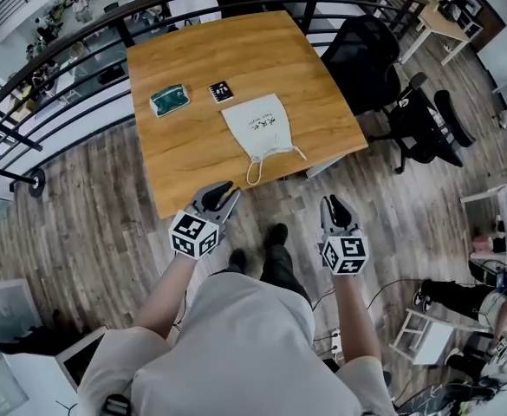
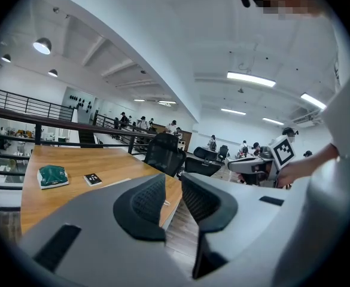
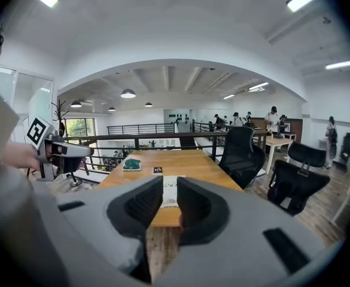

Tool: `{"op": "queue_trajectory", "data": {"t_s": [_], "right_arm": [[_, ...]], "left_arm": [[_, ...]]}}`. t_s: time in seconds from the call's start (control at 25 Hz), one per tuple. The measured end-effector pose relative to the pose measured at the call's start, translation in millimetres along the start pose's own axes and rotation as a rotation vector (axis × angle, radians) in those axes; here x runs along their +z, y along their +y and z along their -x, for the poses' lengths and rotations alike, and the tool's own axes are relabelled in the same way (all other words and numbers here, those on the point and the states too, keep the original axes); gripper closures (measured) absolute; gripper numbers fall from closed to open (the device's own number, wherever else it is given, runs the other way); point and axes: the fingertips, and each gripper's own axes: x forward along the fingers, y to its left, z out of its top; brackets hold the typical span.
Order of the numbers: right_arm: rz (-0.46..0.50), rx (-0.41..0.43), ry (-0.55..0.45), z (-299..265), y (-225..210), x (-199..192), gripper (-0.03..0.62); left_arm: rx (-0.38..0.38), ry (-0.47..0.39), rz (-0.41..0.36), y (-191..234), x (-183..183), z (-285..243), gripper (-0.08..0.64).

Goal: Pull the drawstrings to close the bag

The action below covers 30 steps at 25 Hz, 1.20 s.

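A white drawstring bag (image 1: 257, 124) lies flat on the wooden table (image 1: 201, 55), its mouth toward the near edge. One cord loop (image 1: 254, 173) hangs at that edge and a second cord (image 1: 297, 152) trails to the right. Both grippers are held over the floor in front of the table, short of the bag. My left gripper (image 1: 224, 191) (image 2: 173, 181) stands open with nothing between its jaws. My right gripper (image 1: 337, 203) (image 3: 170, 180) is open too and empty; in its own view the bag (image 3: 170, 193) shows through the gap, far ahead.
A green packet (image 1: 169, 100) and a small black card (image 1: 221, 91) lie left of the bag. Two black office chairs (image 1: 366, 55) (image 1: 422, 124) stand to the table's right. A dark railing (image 1: 54, 68) curves behind the table. The person's feet (image 1: 275, 237) stand on wooden flooring.
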Motion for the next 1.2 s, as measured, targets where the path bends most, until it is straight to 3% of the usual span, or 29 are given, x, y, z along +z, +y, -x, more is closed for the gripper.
{"op": "queue_trajectory", "data": {"t_s": [0.6,1.2], "right_arm": [[0.051,0.162,0.107,-109.0,-82.1,-13.0,0.534],[0.100,0.351,0.297,-203.0,-115.1,-86.5,0.534]], "left_arm": [[0.178,0.039,0.082,28.8,-20.4,-89.4,0.483],[0.340,0.190,0.187,49.7,-113.5,-164.3,0.471]]}}
